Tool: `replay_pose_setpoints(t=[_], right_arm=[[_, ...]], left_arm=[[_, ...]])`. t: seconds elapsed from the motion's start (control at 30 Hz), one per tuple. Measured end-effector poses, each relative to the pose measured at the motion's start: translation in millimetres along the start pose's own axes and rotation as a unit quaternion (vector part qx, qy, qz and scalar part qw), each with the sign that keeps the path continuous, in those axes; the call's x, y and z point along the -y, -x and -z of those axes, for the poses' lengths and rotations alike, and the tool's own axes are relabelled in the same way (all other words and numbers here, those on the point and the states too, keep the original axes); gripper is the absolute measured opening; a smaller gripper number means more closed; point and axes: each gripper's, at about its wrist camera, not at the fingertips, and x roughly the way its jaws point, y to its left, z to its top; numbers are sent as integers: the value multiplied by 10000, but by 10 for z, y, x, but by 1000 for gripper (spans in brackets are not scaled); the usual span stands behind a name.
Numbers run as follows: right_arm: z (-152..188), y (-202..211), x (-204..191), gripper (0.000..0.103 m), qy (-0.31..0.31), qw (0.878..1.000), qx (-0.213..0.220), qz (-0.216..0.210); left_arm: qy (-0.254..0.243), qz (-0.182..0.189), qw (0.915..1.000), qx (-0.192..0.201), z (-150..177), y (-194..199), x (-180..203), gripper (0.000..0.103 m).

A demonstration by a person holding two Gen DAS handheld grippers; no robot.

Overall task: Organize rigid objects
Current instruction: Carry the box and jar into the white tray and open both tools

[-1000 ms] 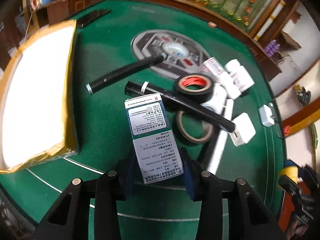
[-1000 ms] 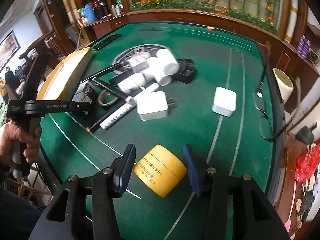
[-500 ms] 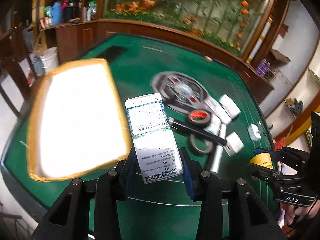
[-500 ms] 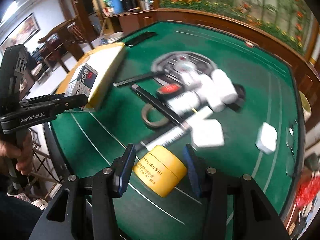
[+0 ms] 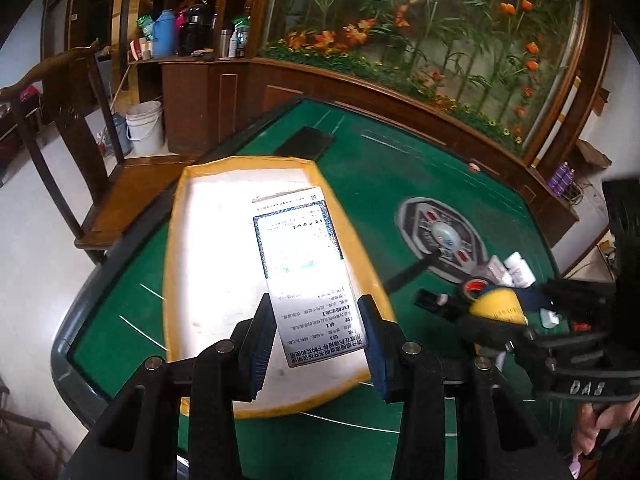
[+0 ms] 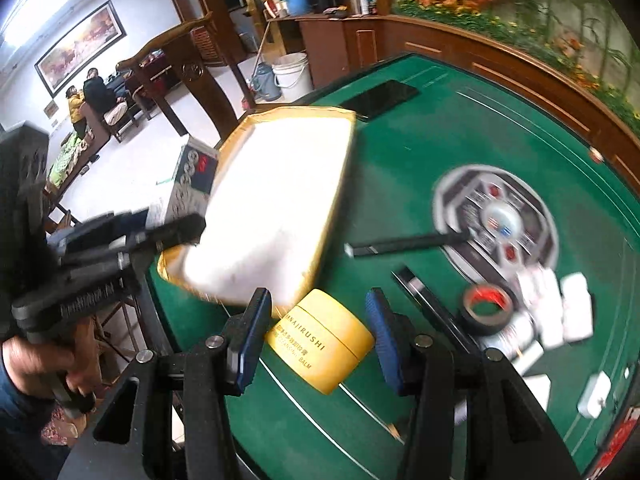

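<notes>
Yellow jar (image 6: 320, 346) label partly hidden by right gripper (image 6: 318, 338) fingers.

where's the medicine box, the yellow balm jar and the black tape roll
medicine box (image 5: 308, 276), left wrist view, middle of its printed face
yellow balm jar (image 6: 320, 346), right wrist view, lettered side wall
black tape roll (image 6: 486, 308), right wrist view, its ring

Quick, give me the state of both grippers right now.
Left gripper: shut on the medicine box, over the tray.
Right gripper: shut on the yellow balm jar.
</notes>
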Motion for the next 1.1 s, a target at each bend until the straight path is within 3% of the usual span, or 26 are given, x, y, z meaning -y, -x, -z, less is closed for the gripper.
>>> replay_pose_setpoints(t=[0.37,0.5,0.6,0.73,1.1], right_arm=[[-692,-526,-238,48,-314,9993,-167,-98],[-1039,-713,-190,48,-514,9985,-152,-64],[-1322,-978,-197,48,-599,9978,-228,-151],[-1609,-1389,-162,48,-769,9960,-446,-129],[-1859,-1968,63,49,-1106,9911,-654,357]], left_arm=[[44,100,9999,-104,-287,-258,-394,43],[42,261,9995,-185,-561,-573,-472,43],[-30,146,9997,-206,-725,-845,-543,43],[391,90,9980,-485,-825,-1254,-765,43],[451,187,9964,-687,-760,-1554,-736,44]])
